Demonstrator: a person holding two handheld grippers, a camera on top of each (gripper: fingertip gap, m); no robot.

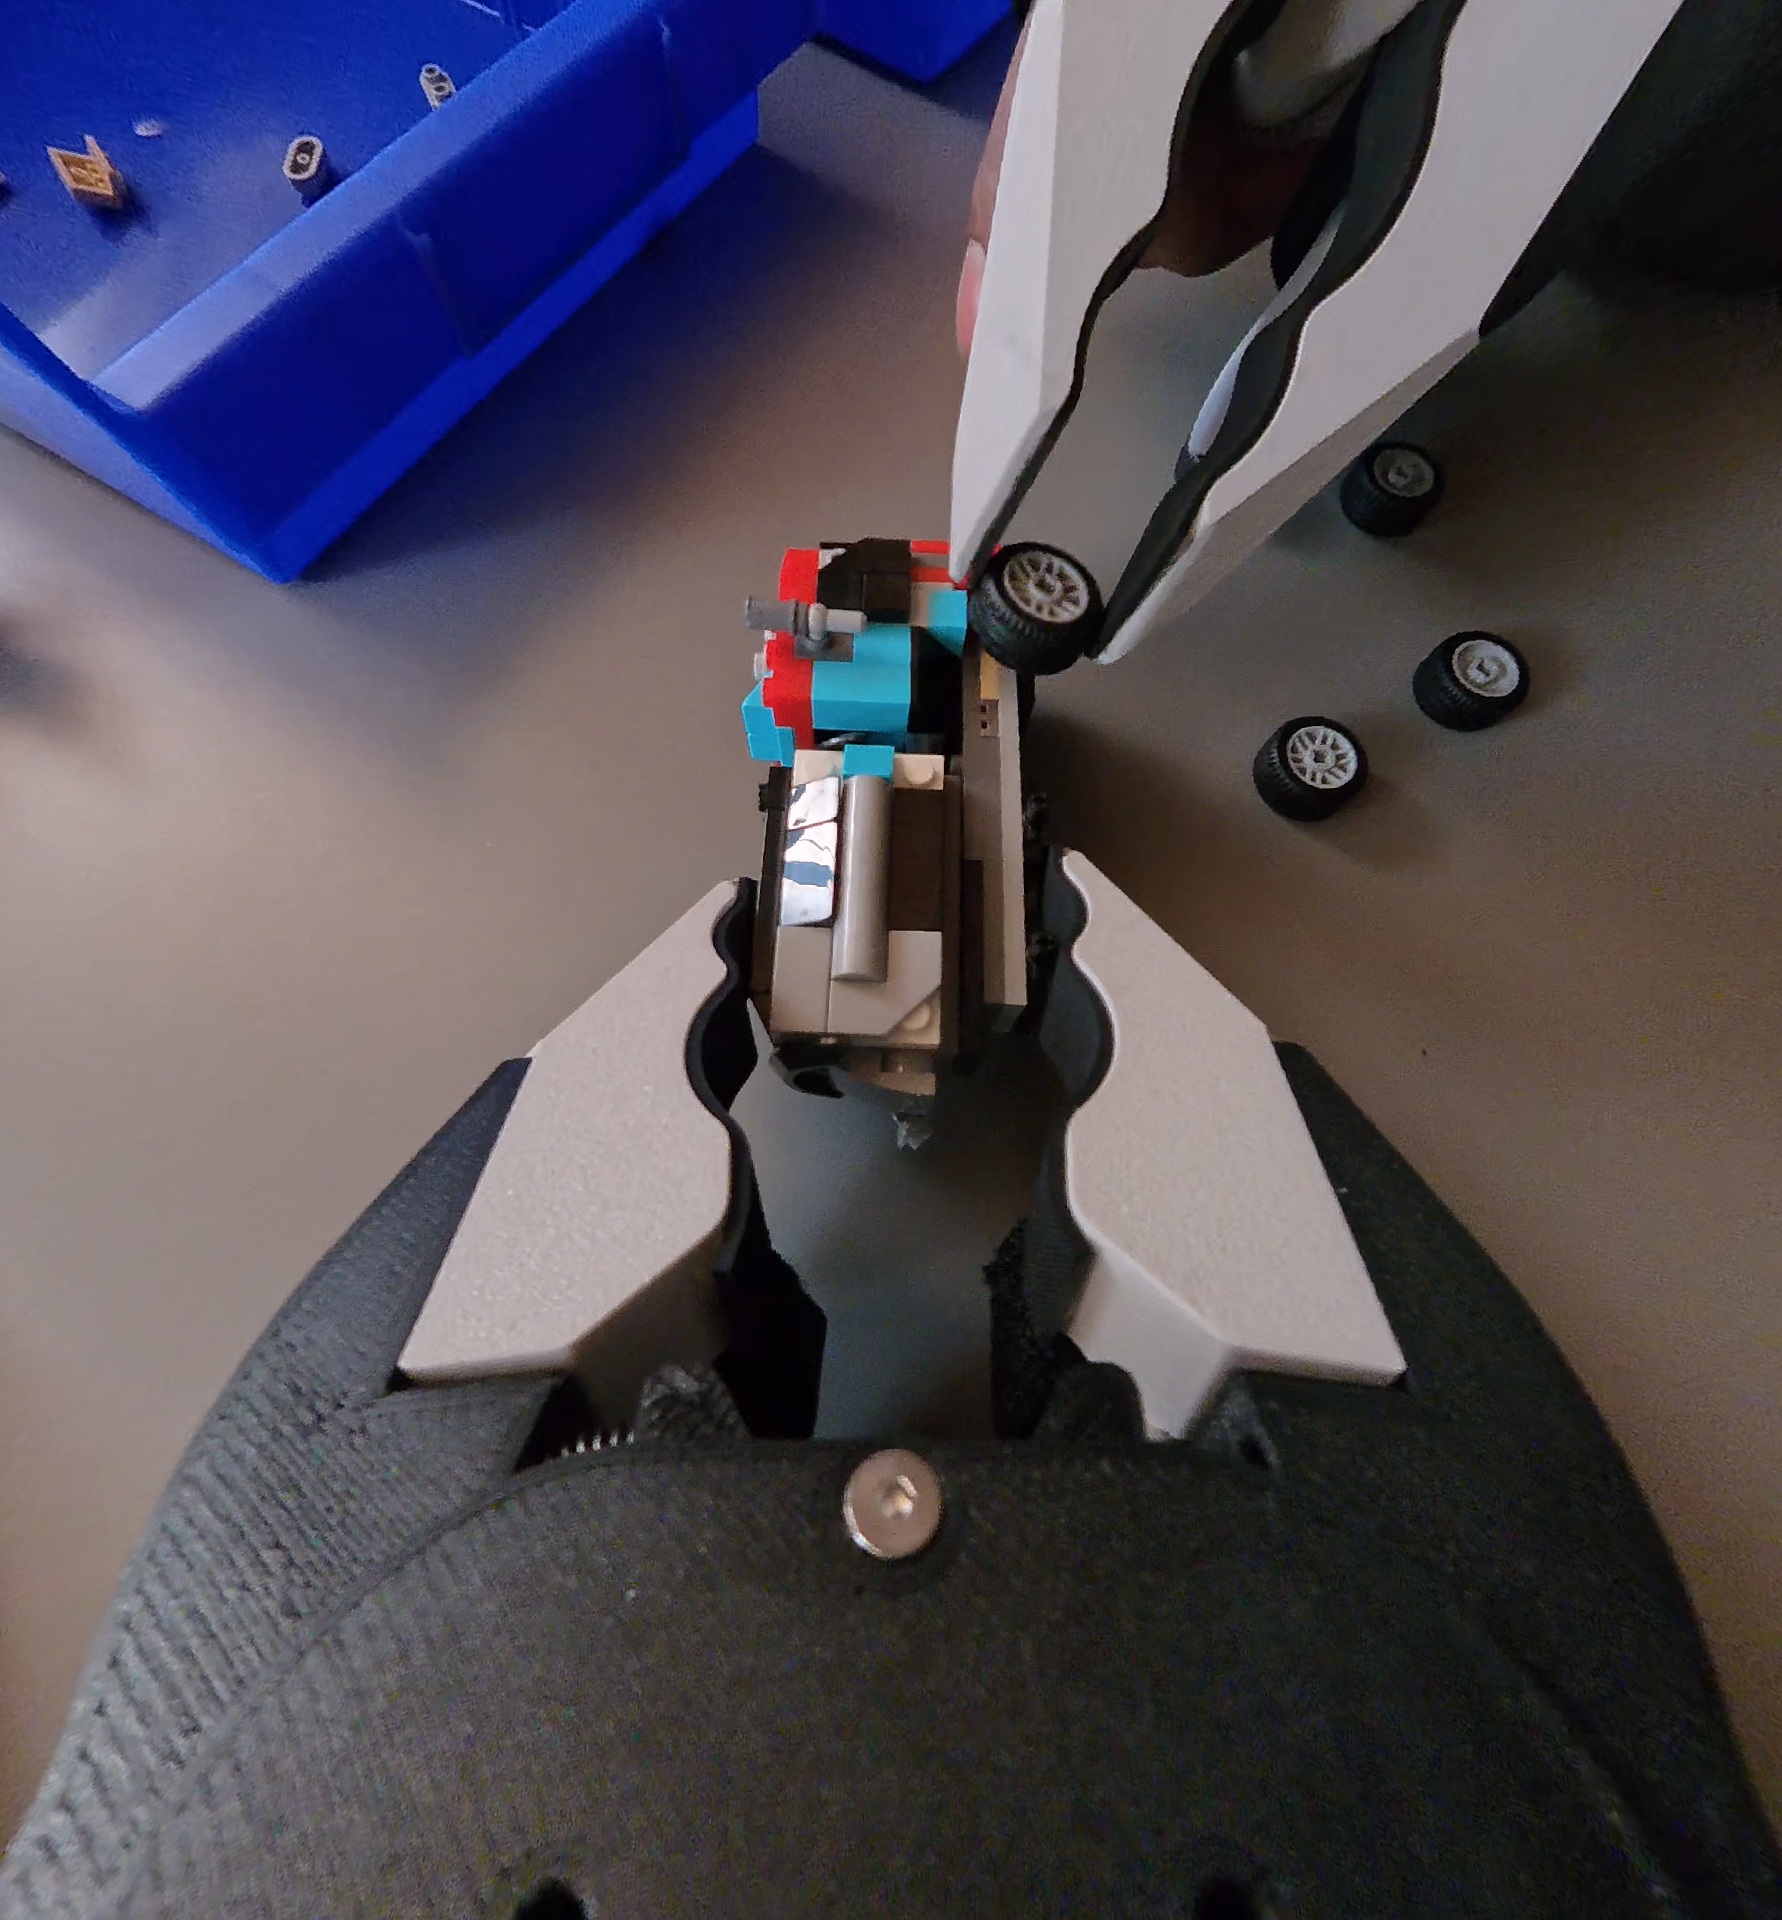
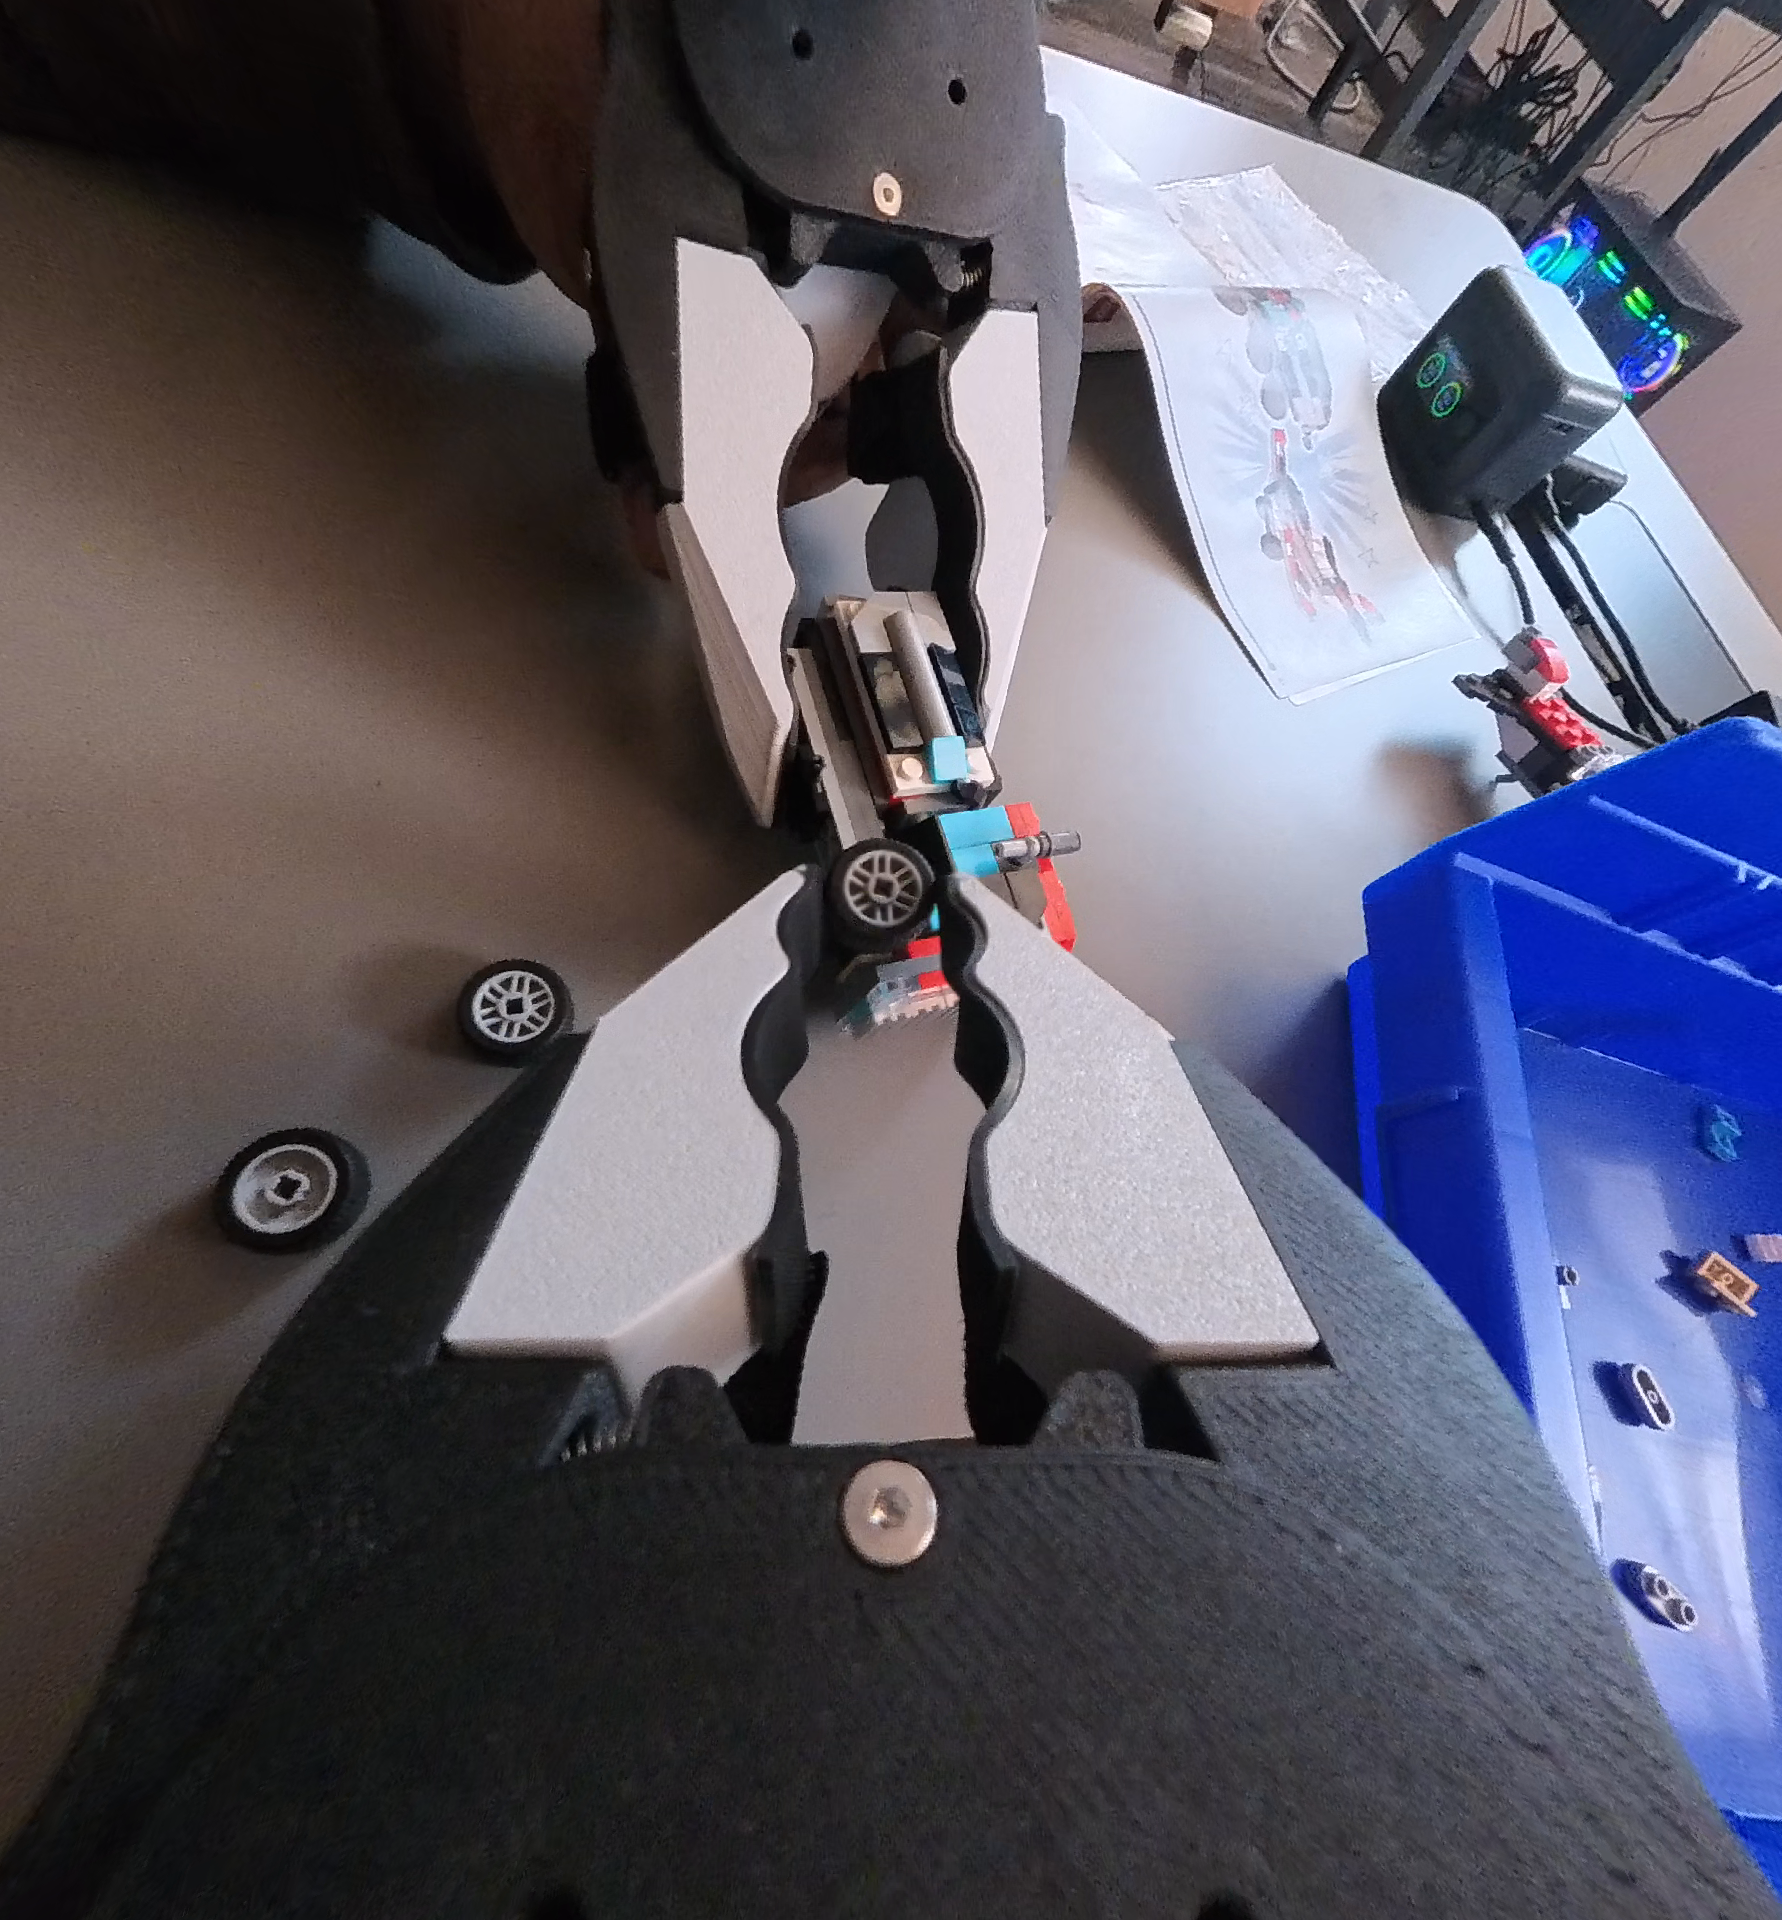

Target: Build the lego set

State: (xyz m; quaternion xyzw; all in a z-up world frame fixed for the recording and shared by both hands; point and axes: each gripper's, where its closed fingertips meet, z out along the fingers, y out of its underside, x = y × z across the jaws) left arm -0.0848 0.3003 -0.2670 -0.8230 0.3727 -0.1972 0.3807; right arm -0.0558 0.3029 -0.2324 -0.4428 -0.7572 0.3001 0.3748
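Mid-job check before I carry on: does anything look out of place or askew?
Three loose wheels lie scattered on the table, off the brick vehicle that the left gripper clamps; the right gripper pinches a fourth wheel.

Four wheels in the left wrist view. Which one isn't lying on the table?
The wheel pinched between the right gripper fingertips, up against the brick model held by the left gripper. The other three wheels lie loose on the table.
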